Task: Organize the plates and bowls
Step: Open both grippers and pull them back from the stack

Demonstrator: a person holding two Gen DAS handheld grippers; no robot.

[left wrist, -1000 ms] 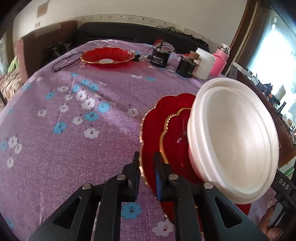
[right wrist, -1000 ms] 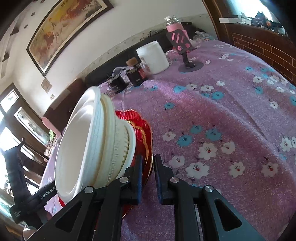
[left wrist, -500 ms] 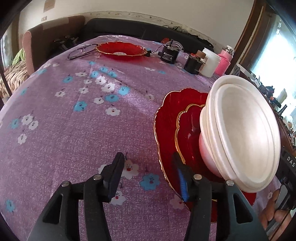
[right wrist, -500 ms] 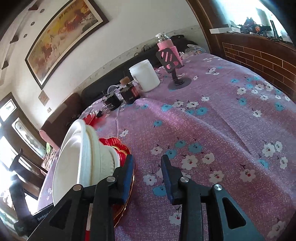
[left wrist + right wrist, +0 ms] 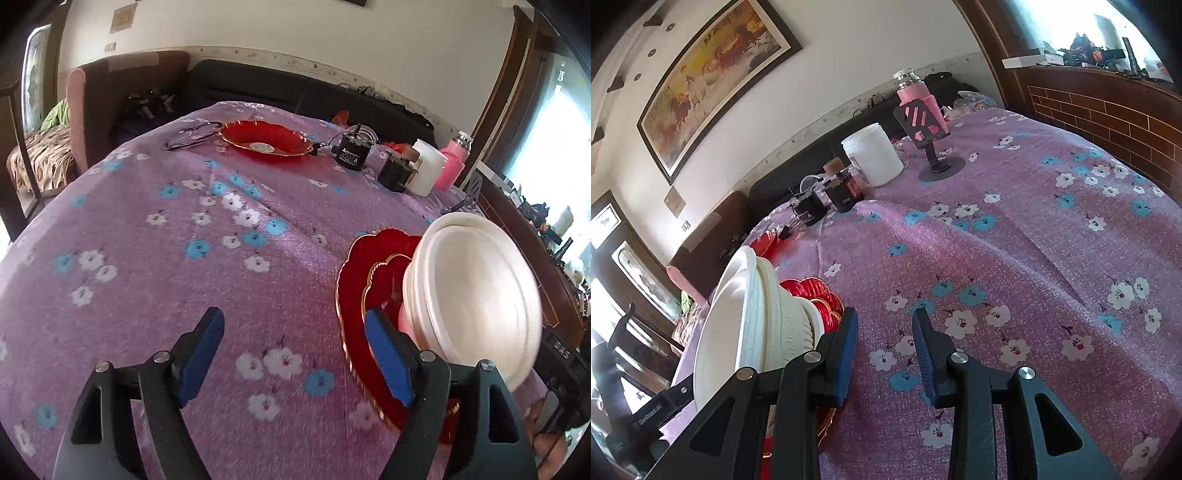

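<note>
Purple flower-printed cloth covers the bench, with a dark sofa and a pale wall behind it.

At the far left of the bench, beside a pair of spectacles, one red scalloped glass plate with a gold rim lies alone. Dark jars, a white plastic tub and a pink bottle stand further right.

The left gripper hovers above bare cloth; its jaws are opening and nothing is between them.

To its right sits the stack: a large red scalloped plate, a smaller red gold-rimmed plate on it, and nested white ribbed bowls on top. The stack rests on the bench near its front edge.

The right gripper, on the far side of the stack, stands partly open and empty, its left finger just beside the plate rims.

Judgement: stacking is mostly done. The lone far plate apparently remains to be added.
</note>
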